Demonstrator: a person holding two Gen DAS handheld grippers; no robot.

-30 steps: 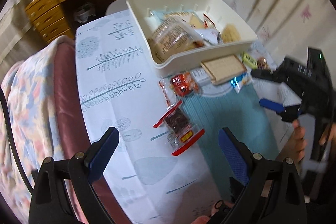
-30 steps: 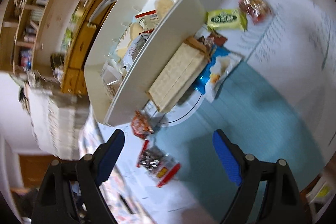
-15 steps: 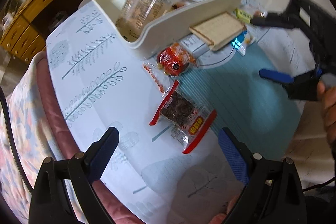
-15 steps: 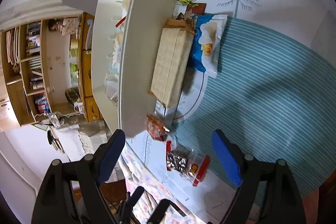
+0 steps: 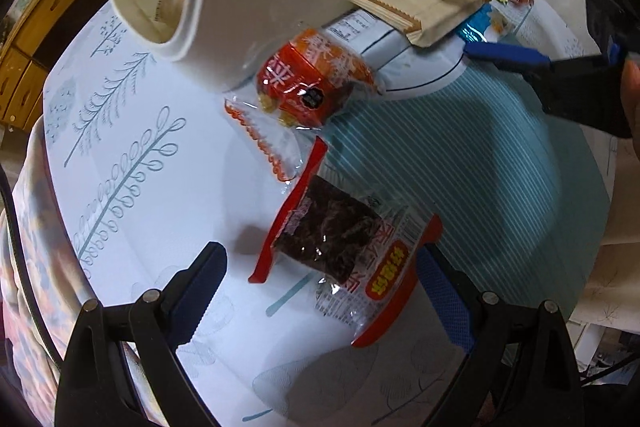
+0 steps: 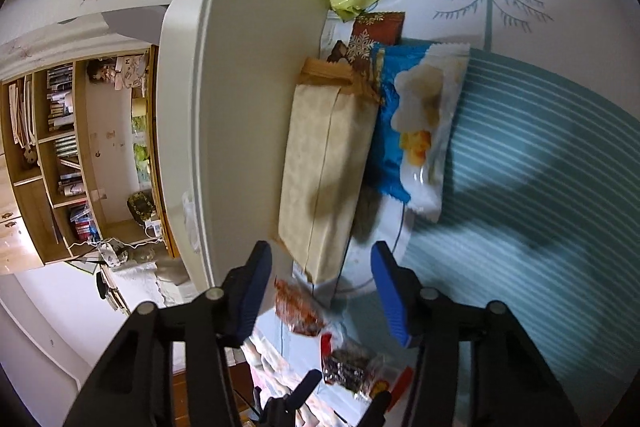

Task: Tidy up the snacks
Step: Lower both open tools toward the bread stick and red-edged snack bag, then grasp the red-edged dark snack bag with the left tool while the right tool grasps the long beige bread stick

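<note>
The left gripper (image 5: 320, 279) is straddling the red-edged dark snack packet (image 5: 340, 239) on the tablecloth (image 5: 160, 187), jaws spread, pads not yet pressing; closing on it looks like the next call; the right gripper (image 6: 320, 291) is narrowing around the near end of the tan packet (image 6: 324, 171), not yet gripping; beyond, the cream bin (image 6: 240, 107) is waiting for both.
</note>
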